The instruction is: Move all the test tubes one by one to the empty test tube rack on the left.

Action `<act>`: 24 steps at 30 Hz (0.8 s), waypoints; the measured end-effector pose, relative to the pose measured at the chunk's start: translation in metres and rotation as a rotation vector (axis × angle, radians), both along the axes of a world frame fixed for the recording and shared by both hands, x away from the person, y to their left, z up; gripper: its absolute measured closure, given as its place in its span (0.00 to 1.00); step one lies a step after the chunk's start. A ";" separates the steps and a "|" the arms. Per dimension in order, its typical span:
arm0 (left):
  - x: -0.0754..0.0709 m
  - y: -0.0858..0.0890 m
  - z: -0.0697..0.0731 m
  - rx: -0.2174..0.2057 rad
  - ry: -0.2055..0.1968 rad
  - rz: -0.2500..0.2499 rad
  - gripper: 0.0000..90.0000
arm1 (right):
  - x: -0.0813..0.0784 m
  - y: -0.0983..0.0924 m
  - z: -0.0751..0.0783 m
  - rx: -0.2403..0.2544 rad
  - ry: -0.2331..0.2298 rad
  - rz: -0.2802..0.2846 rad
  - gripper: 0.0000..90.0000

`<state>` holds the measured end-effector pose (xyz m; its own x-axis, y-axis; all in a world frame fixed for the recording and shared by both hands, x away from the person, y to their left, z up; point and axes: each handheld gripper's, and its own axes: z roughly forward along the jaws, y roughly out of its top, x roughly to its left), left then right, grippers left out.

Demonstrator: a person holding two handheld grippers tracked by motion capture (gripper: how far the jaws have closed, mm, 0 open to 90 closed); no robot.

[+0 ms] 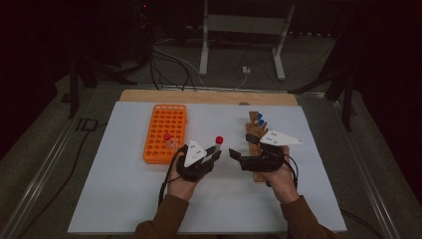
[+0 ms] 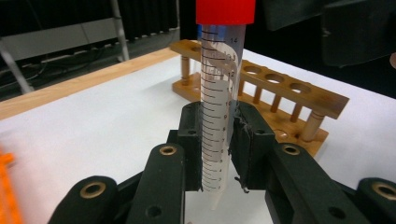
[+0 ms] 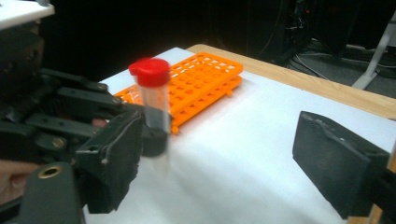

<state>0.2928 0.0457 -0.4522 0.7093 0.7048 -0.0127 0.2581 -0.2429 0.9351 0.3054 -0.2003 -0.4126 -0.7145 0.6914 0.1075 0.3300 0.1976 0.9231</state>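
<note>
Two racks [image 1: 165, 132] [image 1: 257, 130], two grippers [image 1: 211, 156] [image 1: 234, 154], four capped tubes [image 1: 217, 144].

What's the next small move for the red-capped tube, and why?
Probably carry the tube to the orange rack and lower it into a free hole. The left hand-held gripper is clamped on it and holds it upright, while the right hand-held gripper stands open with nothing between its pads. One red-capped tube already sits in that rack.
</note>
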 end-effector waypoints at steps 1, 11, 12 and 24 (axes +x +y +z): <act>0.000 0.003 0.000 -0.001 -0.002 0.008 0.84 | 0.001 -0.001 0.000 0.002 0.000 -0.002 0.17; -0.001 0.032 0.005 -0.009 -0.012 0.061 0.84 | 0.005 -0.011 -0.002 -0.020 -0.018 -0.052 0.02; -0.002 0.035 0.005 -0.010 -0.013 0.067 0.84 | 0.005 -0.012 -0.002 -0.016 -0.017 -0.058 0.00; -0.004 0.070 0.010 -0.048 -0.026 0.139 0.83 | 0.002 -0.017 0.003 0.003 -0.044 -0.084 0.00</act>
